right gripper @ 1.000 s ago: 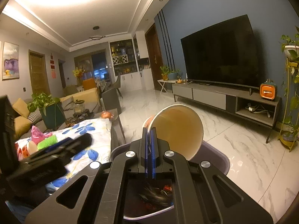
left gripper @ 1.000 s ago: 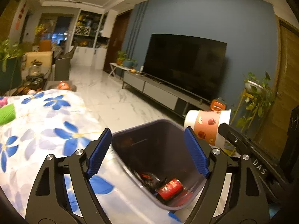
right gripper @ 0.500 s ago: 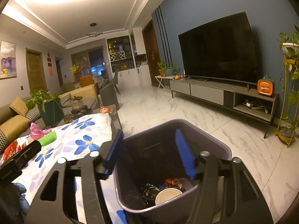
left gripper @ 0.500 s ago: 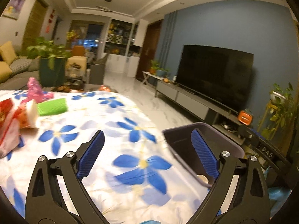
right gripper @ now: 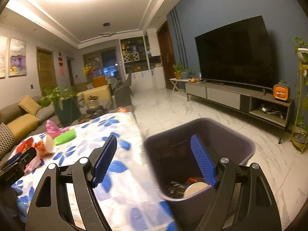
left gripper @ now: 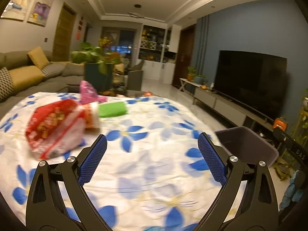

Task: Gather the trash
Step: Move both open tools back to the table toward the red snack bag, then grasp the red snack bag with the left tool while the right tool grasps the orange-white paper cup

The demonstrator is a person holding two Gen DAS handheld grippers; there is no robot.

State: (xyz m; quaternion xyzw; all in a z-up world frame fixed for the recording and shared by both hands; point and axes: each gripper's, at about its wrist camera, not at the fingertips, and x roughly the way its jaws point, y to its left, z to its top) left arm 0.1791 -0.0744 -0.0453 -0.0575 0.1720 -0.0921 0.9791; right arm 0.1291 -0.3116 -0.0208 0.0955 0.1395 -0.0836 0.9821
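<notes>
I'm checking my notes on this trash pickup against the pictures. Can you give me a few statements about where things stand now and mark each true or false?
1. Both grippers are open and hold nothing. True: left gripper and right gripper are empty.
2. The cup lies inside the bin. True.
3. The red snack bag is already in the bin. False: it lies on the floral tablecloth.
4. The green item sits on the floor. False: it is on the tablecloth, beyond the red bag.
5. The bin is empty. False: it holds the cup and other trash.
</notes>
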